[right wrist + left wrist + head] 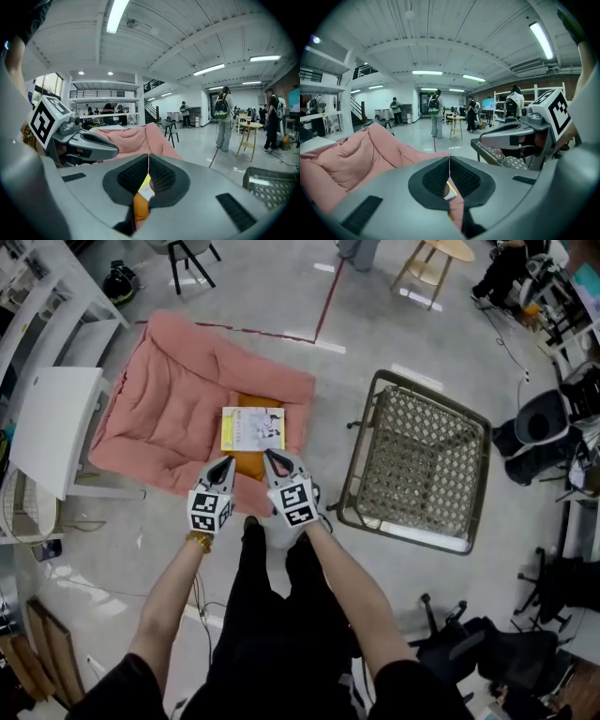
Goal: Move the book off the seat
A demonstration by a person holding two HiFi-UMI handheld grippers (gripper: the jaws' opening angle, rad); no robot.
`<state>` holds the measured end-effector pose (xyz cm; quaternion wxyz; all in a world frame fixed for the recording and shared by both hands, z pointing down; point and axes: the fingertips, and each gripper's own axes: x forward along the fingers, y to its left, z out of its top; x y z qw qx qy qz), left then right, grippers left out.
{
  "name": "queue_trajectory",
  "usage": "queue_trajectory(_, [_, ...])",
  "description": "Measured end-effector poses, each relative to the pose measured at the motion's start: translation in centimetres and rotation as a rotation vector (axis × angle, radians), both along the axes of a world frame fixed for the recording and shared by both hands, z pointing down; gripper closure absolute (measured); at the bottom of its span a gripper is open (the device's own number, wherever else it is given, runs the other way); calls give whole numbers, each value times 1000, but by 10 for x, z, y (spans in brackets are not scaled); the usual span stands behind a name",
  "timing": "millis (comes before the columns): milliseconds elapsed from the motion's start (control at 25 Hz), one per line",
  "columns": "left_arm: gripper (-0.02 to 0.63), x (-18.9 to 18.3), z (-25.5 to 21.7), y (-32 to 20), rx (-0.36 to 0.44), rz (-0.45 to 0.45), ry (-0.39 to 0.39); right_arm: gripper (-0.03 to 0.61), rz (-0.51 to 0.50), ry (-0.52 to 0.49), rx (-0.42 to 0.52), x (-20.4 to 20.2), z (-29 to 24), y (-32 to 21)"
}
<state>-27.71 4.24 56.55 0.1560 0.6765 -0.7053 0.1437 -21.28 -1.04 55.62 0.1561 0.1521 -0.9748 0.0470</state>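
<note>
Head view: the book [253,428] lies flat on an orange pad [249,463] near the front edge of the pink seat [159,418]. The left hand-held gripper [222,468] and right hand-held gripper [273,461] sit side by side, tips just beside the book's near edge. Only the gripper views show both pairs of jaws pressed together with nothing held and a sliver of book below, plus people [436,112] standing far behind the seat.
</note>
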Motion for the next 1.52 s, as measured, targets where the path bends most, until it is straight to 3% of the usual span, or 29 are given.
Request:
queue_trajectory(760, [598,-124,196,-87,-243,120,-4,561,43,136,-135,-87,199,-97])
queue_trajectory(1080, [597,-161,269,-89,-345,124,45,560,49,212,-197,-96,283,-120])
queue_trajectory(1120, [586,-164,277,-88,-363,135,62,549,45,224,-206,-96,293,-124])
queue_trajectory(1200, [493,-169,294,-86,-405,170,94,482,42,248,-233,-97,313,-131])
queue_trajectory(1320, [471,-181,318,-83,-458,193,103,450,41,285,-275,-98,339,-137])
queue_trajectory(1520, [402,-199,338,-81,-507,162,207,377,40,313,-341,-98,370,-145])
